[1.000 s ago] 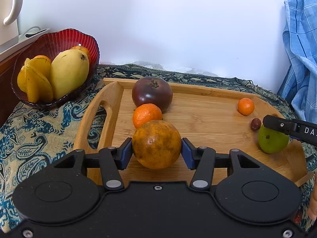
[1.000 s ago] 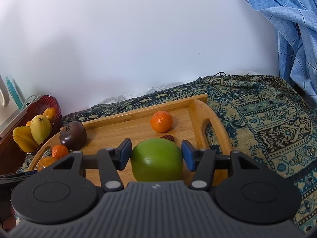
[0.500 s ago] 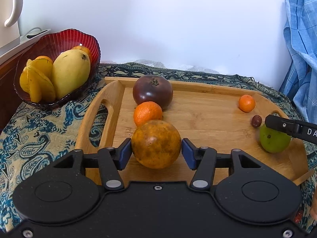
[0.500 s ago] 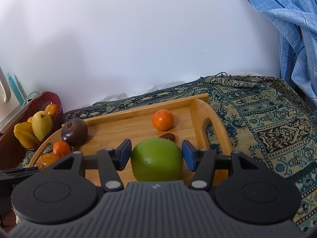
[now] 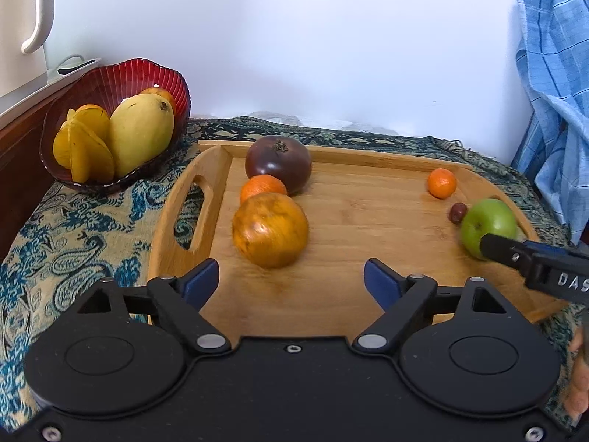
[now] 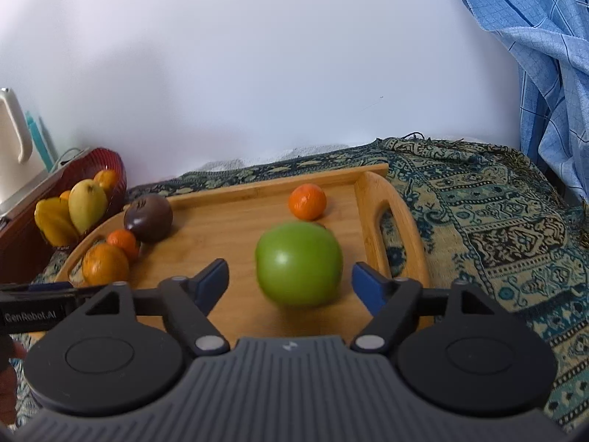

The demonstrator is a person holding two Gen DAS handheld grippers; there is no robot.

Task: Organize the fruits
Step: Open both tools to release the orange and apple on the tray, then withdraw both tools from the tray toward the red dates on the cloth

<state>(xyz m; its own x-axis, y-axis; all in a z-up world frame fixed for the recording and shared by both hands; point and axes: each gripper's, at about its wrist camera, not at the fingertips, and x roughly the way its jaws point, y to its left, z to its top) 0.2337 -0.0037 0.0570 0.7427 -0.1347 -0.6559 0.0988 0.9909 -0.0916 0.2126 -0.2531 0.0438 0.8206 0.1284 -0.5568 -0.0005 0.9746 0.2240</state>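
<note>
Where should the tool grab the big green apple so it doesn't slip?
Grip the green apple across its widest middle, coming from the near side of the wooden tray. It is round and smooth, so pads on opposite sides at its widest part should hold best. The right tool already straddles it, open.

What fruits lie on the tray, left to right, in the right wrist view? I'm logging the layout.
Large orange → small orange → dark purple fruit → green apple; the wooden tray holds all four.
</note>
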